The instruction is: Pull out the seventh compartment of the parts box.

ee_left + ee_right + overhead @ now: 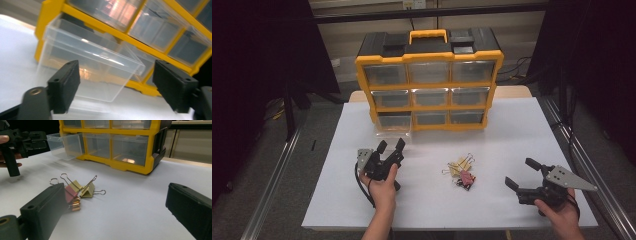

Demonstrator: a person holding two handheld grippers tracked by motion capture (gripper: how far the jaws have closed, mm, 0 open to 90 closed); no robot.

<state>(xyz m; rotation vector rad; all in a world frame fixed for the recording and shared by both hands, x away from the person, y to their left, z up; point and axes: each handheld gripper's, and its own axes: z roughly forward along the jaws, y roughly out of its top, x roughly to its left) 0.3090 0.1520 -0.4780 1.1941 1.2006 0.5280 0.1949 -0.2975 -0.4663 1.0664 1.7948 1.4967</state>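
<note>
Holding my left gripper wide open just before the pulled-out clear drawer; my right gripper gapes beside the binder clips.

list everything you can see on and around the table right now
Organizer: one, yellow and black, nine clear drawers, back of the sheet.
Open drawer: one, clear, bottom left, pulled out.
Binder clips: a small pile, yellow and pink, mid-sheet; count unclear.
Sheet: one, white, covering the table.
Left gripper: one, black, open, in front of the open drawer, not touching it.
Right gripper: one, black, open, right of the clips.
Hands: two, left and right, at the near edge.
</note>
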